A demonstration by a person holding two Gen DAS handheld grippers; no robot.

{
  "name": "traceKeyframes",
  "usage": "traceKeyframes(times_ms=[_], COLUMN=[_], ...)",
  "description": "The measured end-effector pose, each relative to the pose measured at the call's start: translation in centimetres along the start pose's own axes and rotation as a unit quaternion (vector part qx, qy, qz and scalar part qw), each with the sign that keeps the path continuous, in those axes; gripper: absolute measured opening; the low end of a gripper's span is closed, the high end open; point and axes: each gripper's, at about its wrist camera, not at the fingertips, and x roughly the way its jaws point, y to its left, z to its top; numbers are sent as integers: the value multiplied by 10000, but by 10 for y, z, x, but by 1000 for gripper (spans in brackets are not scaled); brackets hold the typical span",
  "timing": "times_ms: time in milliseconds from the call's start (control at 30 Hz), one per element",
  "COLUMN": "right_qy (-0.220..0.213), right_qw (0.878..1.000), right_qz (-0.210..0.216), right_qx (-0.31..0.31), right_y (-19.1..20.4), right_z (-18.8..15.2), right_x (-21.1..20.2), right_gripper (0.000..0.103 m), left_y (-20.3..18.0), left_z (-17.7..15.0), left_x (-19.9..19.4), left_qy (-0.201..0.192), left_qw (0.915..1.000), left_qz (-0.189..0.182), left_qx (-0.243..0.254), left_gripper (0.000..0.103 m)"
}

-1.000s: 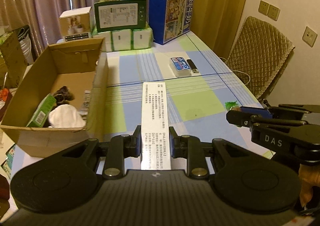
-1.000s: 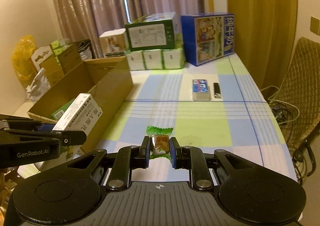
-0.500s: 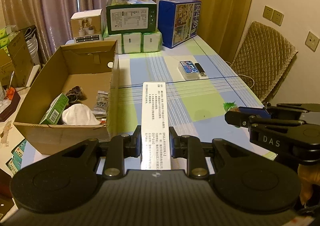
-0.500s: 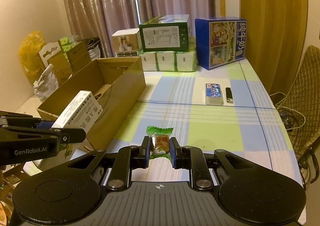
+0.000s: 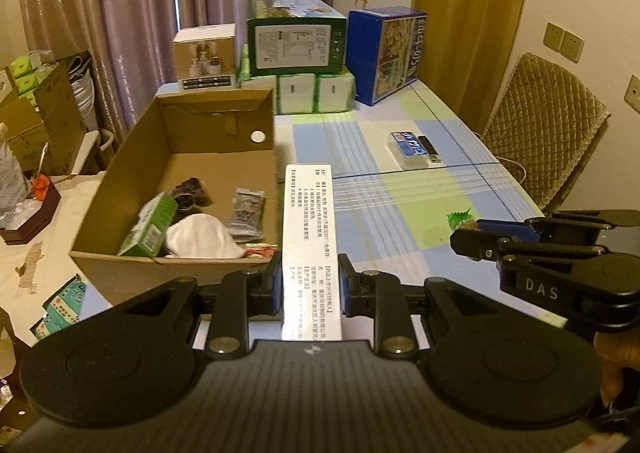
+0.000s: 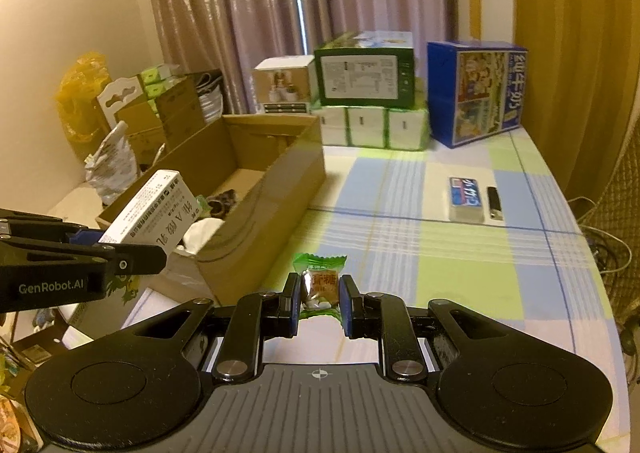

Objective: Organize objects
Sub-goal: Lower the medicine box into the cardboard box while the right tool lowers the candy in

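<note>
Medicine box, long and white with printed text, is clamped between the 2 fingers of the left gripper and sticks forward, raised just beside the near right corner of the cardboard box; this position probably prepares it to go inside. The right gripper pinches a wrapped candy with green wrapper ends above the checked tablecloth, apparently waiting for its turn. Inside the cardboard box lie already a green packet, a white cloth and a small sachet, so free floor remains mostly at the far end. On the table, well apart, a blue card pack and a black lighter are not yet collected, and stacked cartons stand behind
</note>
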Motion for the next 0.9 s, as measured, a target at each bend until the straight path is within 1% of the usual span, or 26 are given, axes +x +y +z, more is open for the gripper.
traceKeyframes(times_ms=[300, 533, 733, 900], right_qy=[-5, -29, -73, -81], right_qw=[9992, 9973, 9965, 9963], right_qz=[338, 625, 734, 769], right_qx=[-229, -374, -403, -362], right_y=[39, 72, 87, 90], right_z=[14, 30, 44, 56], right_x=[19, 38, 51, 61], right_gripper=[17, 17, 17, 17], left_y=[41, 74, 92, 100], left_z=[7, 19, 28, 33], left_x=[-14, -20, -14, -7], left_qy=[-74, -51, 48, 117], left_qw=[9997, 9991, 9987, 9985], left_qz=[209, 398, 494, 542], left_qx=[-94, -140, -93, -38], left_gripper=[21, 21, 21, 21])
